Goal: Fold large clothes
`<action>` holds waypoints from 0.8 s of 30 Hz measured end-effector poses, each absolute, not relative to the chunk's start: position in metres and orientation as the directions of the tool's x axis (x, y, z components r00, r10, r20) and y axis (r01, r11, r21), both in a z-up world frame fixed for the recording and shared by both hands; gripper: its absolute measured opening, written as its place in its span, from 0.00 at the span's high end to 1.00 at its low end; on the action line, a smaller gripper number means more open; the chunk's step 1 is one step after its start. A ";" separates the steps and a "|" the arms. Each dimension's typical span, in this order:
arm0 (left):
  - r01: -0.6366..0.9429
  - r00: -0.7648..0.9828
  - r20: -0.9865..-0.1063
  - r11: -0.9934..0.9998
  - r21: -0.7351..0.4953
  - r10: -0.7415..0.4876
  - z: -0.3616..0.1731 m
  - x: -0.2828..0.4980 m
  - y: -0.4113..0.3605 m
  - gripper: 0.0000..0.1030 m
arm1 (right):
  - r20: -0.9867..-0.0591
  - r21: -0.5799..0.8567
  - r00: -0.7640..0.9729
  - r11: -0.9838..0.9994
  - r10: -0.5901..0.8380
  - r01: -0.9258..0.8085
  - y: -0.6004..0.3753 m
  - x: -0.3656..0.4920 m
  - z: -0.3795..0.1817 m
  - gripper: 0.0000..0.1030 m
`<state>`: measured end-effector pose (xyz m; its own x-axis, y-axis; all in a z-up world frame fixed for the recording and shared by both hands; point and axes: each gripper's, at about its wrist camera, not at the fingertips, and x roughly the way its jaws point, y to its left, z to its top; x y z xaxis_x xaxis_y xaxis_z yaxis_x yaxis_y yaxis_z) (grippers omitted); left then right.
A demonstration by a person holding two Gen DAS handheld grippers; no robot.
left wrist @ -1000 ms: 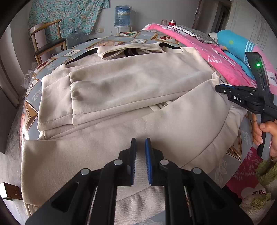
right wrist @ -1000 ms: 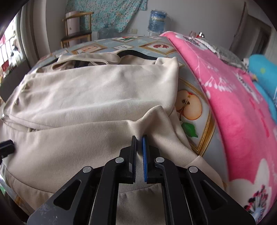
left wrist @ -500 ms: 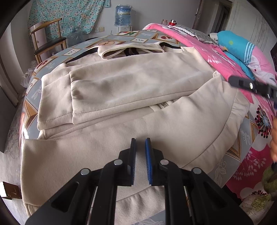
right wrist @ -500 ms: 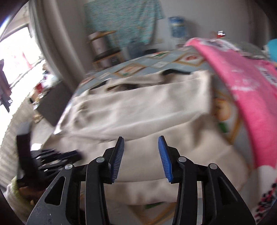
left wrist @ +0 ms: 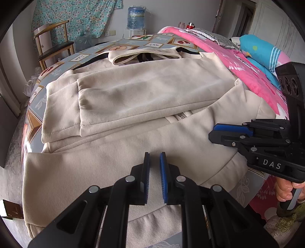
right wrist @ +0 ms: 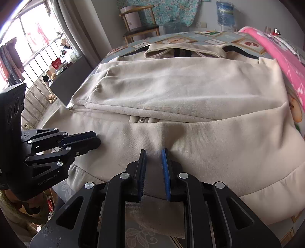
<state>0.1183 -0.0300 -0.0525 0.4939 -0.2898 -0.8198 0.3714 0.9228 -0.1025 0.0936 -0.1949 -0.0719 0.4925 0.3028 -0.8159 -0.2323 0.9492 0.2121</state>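
A bedroom with pale walls: a floral curtain [left wrist: 76, 17] hangs on the far wall, with a wooden chair [left wrist: 54, 45] below it at the left and a water bottle [left wrist: 136, 16] standing to the right of the curtain. In the right wrist view a barred window [right wrist: 34, 49] lights the left side of the room. The bed [left wrist: 80, 57] is covered in a grey sheet printed with framed pictures, and a pink blanket [left wrist: 247, 72] runs along its right edge with a blue pillow [left wrist: 261, 49] beyond it.

A large beige garment [left wrist: 143, 99] lies spread across the bed, its collar towards the far edge and its hem hanging over the near edge. The sleeves are folded in across the body, so that a doubled layer lies over the middle; below that fold a short piece of zip shows.

The left gripper [left wrist: 154, 171] hovers over the lower part of the garment near the near edge of the bed, towards the left side. Its jaws stand narrow, almost together, and nothing shows between them.

The right gripper [right wrist: 154, 167] is over the lower part too, further towards the right edge. Its jaws are closing, with a small ridge of beige cloth rising just ahead of the gap; I cannot tell whether the pads touch it. A hand [left wrist: 287, 188] holds its handle at the right border.
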 end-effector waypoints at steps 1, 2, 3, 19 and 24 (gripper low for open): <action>0.371 0.494 -0.820 0.923 -0.103 -0.290 -0.052 0.118 -0.030 0.89 | -0.816 0.211 0.494 0.950 0.300 -0.229 -0.195 0.092 -0.072 0.85; 0.371 0.493 -0.820 0.923 -0.103 -0.290 -0.052 0.118 -0.030 0.89 | -0.817 0.209 0.494 0.951 0.297 -0.226 -0.195 0.092 -0.072 0.85; 0.371 0.493 -0.820 0.923 -0.103 -0.290 -0.052 0.118 -0.030 0.89 | -0.818 0.207 0.495 0.952 0.295 -0.225 -0.196 0.092 -0.071 0.85; 0.264 0.495 -0.837 0.958 -0.111 -0.233 -0.052 0.110 0.011 0.89 | -0.816 0.215 0.498 0.954 0.294 -0.210 -0.195 0.093 -0.063 0.77; 0.245 0.491 -0.833 0.958 -0.149 -0.255 -0.052 0.111 0.018 0.89 | -0.776 0.159 0.553 0.943 0.303 -0.294 -0.174 0.083 -0.041 0.66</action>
<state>0.1107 0.0176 -0.0515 0.4911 -0.2551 -0.8329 0.2452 0.9580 -0.1488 0.0831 -0.1739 -0.0411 0.5529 0.3030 -0.7762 -0.2936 0.9426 0.1589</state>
